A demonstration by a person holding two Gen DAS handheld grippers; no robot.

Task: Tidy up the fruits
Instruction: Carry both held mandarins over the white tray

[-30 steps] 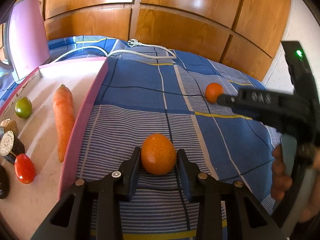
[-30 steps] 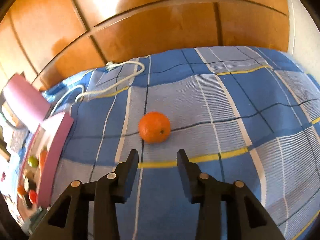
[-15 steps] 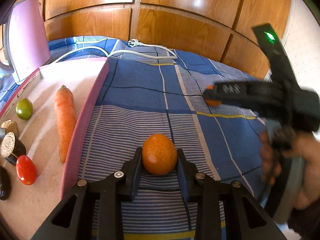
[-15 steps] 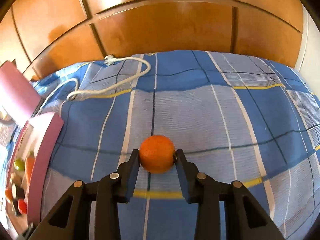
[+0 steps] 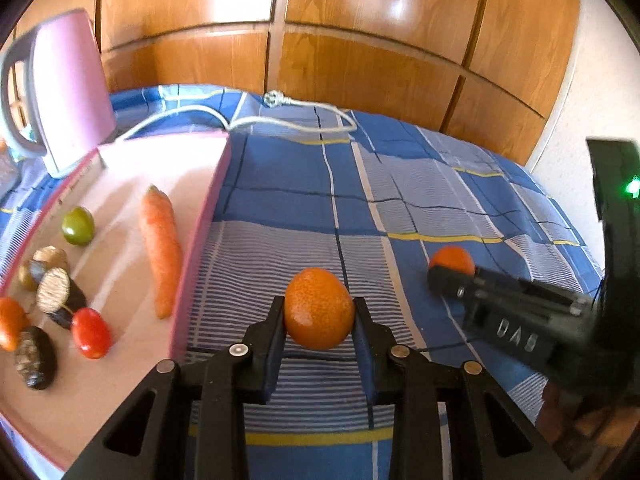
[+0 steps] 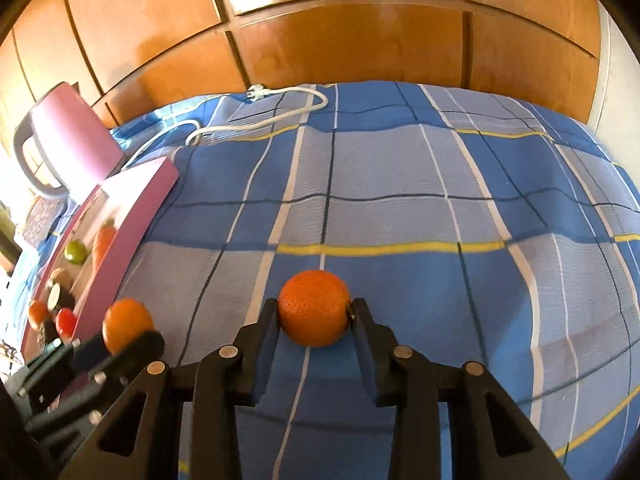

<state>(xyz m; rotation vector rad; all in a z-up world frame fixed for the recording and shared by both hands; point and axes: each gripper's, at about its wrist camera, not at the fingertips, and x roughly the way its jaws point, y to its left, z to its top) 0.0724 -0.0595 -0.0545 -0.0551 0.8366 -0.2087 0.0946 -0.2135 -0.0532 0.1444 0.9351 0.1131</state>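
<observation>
My left gripper (image 5: 319, 312) is shut on an orange tangerine (image 5: 319, 309) and holds it above the blue checked cloth, right of the pink tray (image 5: 200, 240). My right gripper (image 6: 314, 312) is shut on a second orange tangerine (image 6: 314, 308), also lifted off the cloth. That fruit (image 5: 452, 261) and the right gripper (image 5: 440, 280) show at the right in the left wrist view. The left gripper (image 6: 136, 340) with its tangerine (image 6: 127, 323) shows at the lower left in the right wrist view.
The pink tray holds a carrot (image 5: 161, 248), a green tomato (image 5: 78, 231), a red tomato (image 5: 91, 333), an orange fruit (image 5: 10, 328) and several dark aubergine pieces (image 5: 56, 296). A pink kettle (image 5: 66, 88) stands behind it. A white power cord (image 5: 288, 120) lies at the back before wooden panels.
Both grippers closed on their tangerines and lifted them. The right gripper, with its fruit, came down and nearer the left one.
</observation>
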